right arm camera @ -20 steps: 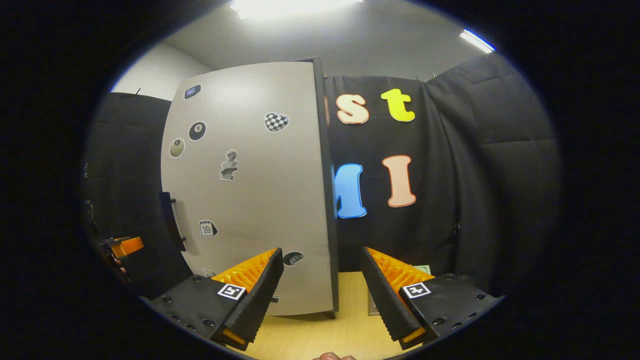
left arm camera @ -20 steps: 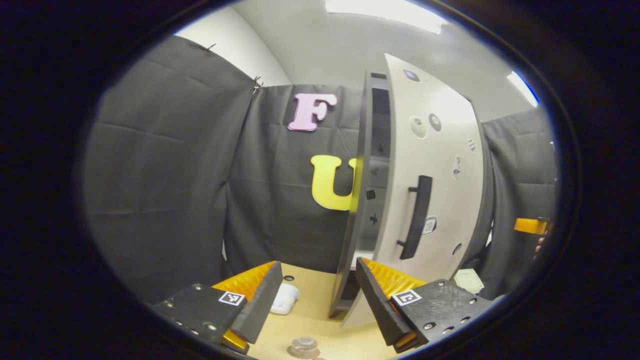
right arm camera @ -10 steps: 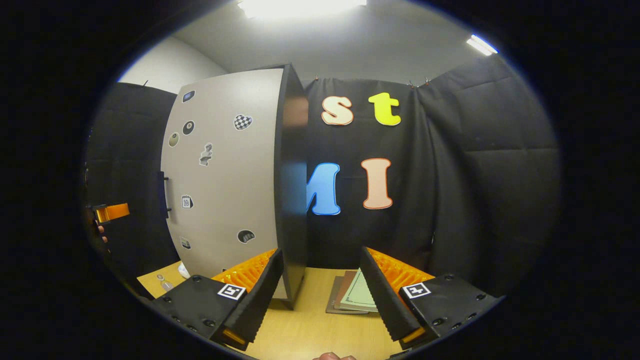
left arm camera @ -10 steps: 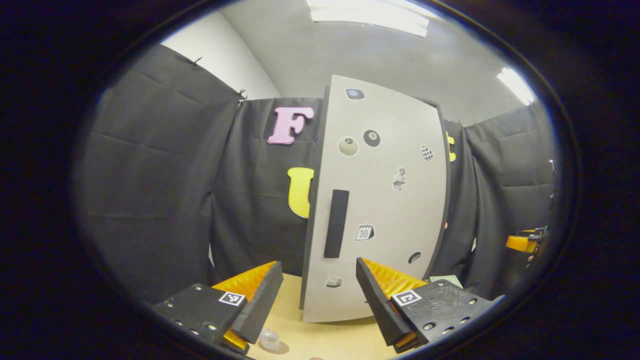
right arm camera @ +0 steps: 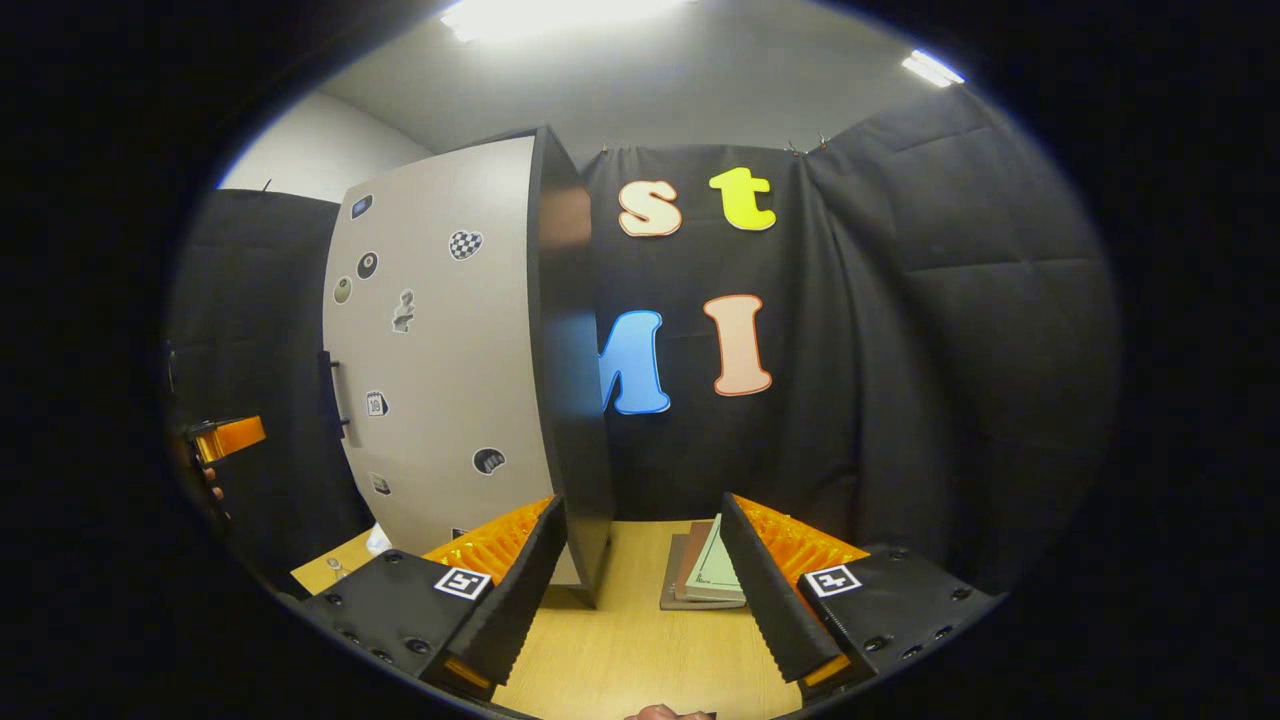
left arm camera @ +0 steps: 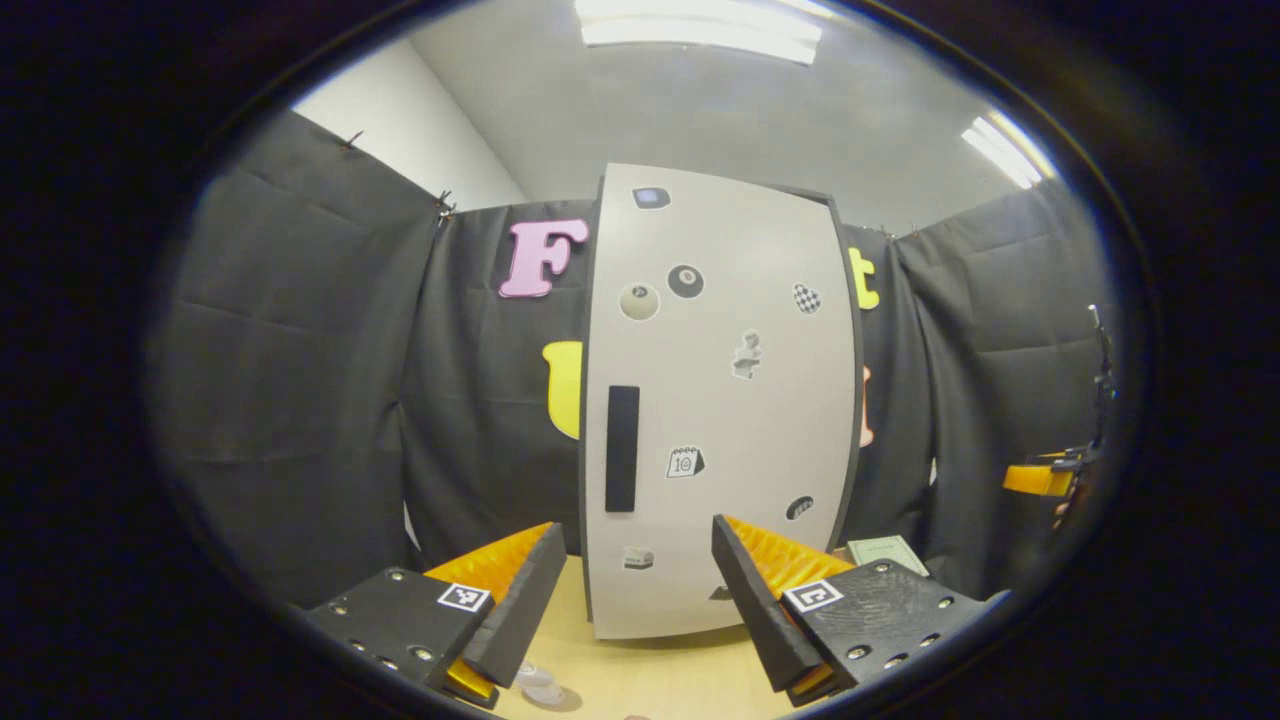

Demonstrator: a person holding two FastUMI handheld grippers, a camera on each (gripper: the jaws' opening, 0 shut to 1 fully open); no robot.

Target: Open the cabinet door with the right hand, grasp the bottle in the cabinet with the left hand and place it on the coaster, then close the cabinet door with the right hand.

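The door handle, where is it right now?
In the left gripper view the handle stands upright on the left side of the cabinet door, just left of a calendar sticker.

This is a staged recording booth, not a lived-in home. Black cloth (right arm camera: 950, 330) hangs as walls on all sides, pinned up with clips along its top edge, and above it show a plain white room wall (left arm camera: 420, 120) and ceiling strip lights (left arm camera: 700, 20). A tall pale cabinet (left arm camera: 720, 400) decorated with stickers stands on a light wooden tabletop (right arm camera: 640, 650) against the cloth. Just beside the cabinet, on the same tabletop, lies a small stack of thin books (right arm camera: 705, 575).
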